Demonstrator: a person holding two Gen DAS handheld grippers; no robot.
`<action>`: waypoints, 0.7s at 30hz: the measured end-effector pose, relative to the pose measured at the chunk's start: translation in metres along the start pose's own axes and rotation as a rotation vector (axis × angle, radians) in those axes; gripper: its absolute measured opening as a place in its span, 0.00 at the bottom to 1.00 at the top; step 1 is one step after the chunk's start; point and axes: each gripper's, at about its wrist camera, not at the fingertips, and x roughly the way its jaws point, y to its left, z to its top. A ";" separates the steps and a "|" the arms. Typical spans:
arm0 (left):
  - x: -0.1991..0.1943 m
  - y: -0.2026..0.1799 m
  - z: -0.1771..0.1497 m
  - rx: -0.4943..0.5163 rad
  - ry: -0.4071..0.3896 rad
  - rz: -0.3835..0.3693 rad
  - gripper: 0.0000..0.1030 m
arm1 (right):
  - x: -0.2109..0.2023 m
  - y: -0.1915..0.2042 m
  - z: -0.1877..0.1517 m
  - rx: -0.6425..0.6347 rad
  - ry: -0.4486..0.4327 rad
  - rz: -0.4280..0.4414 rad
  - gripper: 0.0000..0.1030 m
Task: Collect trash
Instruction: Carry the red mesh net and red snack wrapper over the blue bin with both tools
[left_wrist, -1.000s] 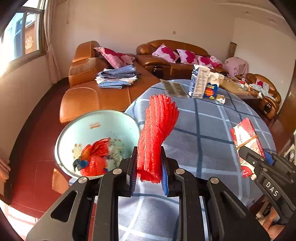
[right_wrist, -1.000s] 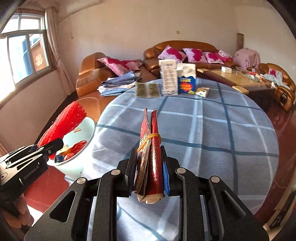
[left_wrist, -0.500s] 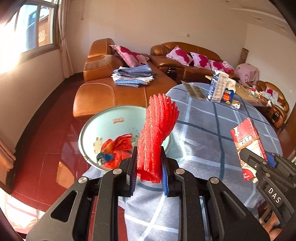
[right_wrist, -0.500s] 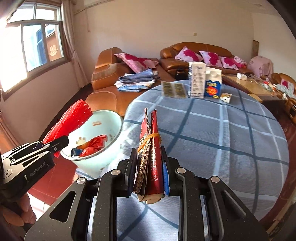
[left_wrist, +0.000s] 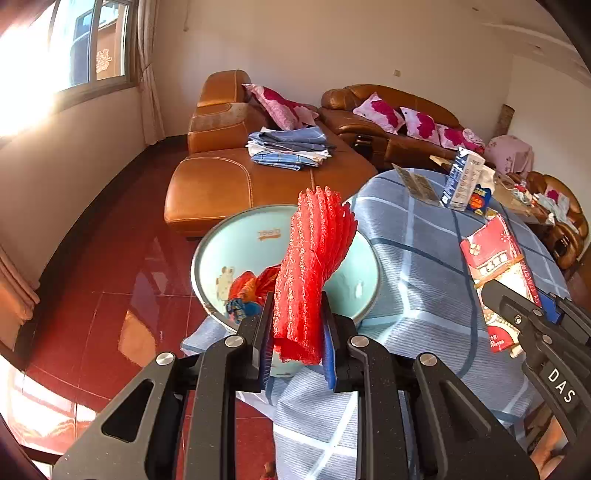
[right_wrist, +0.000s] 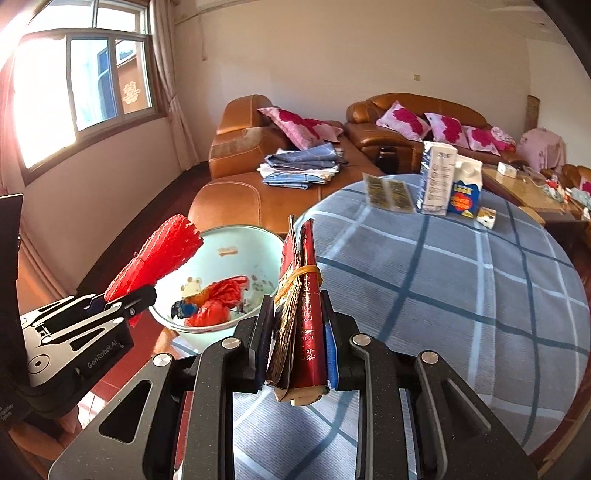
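The red mesh sleeve (left_wrist: 314, 273) sits clamped in the left tongs (left_wrist: 297, 343), sticking up right over the pale green bin (left_wrist: 221, 240), which already has red bags (right_wrist: 218, 299) inside. The right tongs (right_wrist: 297, 350) are squeezed on a flattened red packet (right_wrist: 306, 306) with a rubber band, above the checked surface (right_wrist: 461, 288). Cartons (right_wrist: 448, 181) stand at the far edge.
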 end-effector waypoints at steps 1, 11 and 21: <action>0.001 0.003 0.001 -0.004 0.001 0.004 0.20 | 0.002 0.003 0.001 -0.006 0.001 0.001 0.24; 0.013 0.024 0.008 -0.033 0.006 0.050 0.20 | 0.027 0.025 0.012 -0.063 0.006 0.015 0.24; 0.039 0.034 0.019 -0.041 0.033 0.084 0.20 | 0.057 0.034 0.024 -0.083 0.030 0.043 0.24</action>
